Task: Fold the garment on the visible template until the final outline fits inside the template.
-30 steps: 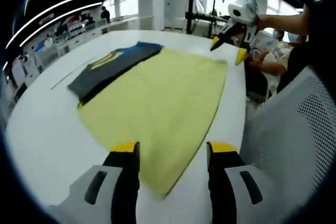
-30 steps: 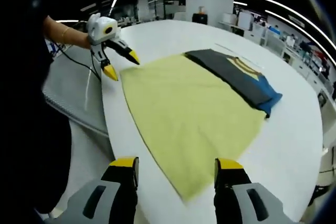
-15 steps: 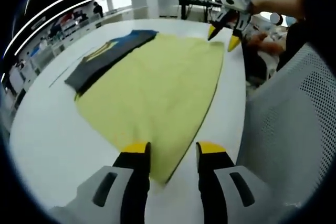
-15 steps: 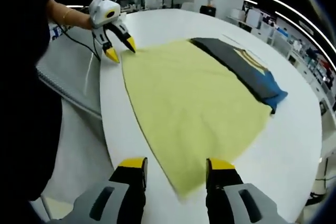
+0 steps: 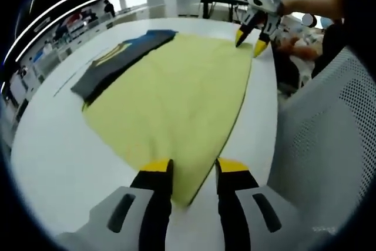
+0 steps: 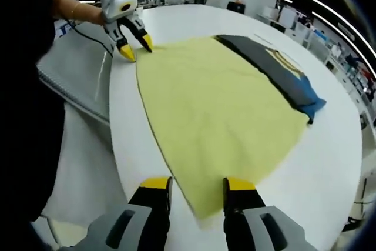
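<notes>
A yellow garment (image 5: 176, 86) (image 6: 217, 104) lies spread flat on a round white table (image 5: 53, 151) (image 6: 335, 163). Along its far side lies a dark grey and blue garment (image 5: 114, 63) (image 6: 276, 74) with a yellow print. My left gripper (image 5: 194, 168) (image 6: 136, 48) is low at one near corner of the yellow cloth. Its jaws are narrowed but still apart, with the corner between them. My right gripper (image 6: 197, 183) (image 5: 249, 42) stands the same way at the other near corner, also open around the cloth's edge.
A grey mesh chair back (image 5: 317, 145) (image 6: 76, 74) presses against the table edge beside both grippers. A thin dark line (image 5: 64, 89) runs on the table beyond the dark garment. Desks and equipment stand far behind.
Both grippers have come down and forward onto the yellow garment's near corners. Their jaws have narrowed around the cloth edge. The garments have not moved.
</notes>
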Available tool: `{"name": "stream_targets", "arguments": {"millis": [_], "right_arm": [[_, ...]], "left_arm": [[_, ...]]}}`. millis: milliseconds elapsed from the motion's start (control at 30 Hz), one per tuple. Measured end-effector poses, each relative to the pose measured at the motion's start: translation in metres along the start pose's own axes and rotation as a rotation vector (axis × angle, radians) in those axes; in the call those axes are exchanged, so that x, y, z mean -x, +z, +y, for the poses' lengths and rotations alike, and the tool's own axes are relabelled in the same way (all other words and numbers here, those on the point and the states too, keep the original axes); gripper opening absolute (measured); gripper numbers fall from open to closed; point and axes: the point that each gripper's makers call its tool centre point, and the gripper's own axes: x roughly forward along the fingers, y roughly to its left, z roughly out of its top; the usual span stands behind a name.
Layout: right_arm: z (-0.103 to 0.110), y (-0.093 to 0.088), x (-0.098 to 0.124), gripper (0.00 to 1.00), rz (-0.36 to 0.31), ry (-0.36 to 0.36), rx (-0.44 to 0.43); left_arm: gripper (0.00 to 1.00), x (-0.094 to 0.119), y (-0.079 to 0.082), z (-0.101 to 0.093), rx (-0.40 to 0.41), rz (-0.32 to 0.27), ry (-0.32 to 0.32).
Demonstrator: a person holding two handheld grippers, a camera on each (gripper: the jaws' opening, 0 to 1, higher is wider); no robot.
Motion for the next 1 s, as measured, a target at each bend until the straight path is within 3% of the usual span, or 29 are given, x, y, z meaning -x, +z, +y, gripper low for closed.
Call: {"name": "stream_targets", "arguments": {"millis": [300,533,1000], "right_arm": [[-0.006,0.003,-0.001,0.21,-0.004,-0.011,-0.02],[-0.015,0.004,-0.003,0.03,0.014,-0.049,-0.016],[-0.012,0.011,0.004,0.0,0.023,-0.032,-0.036]], "left_arm": [[0.13,-0.004,0.001,0.009,0.041,0.042,0.04],[0.05,-0.005,0.001,0.017,0.125,0.083,0.066],[0.01,0.001,0.003,0.015,0.214,0.147,0.06]]}}
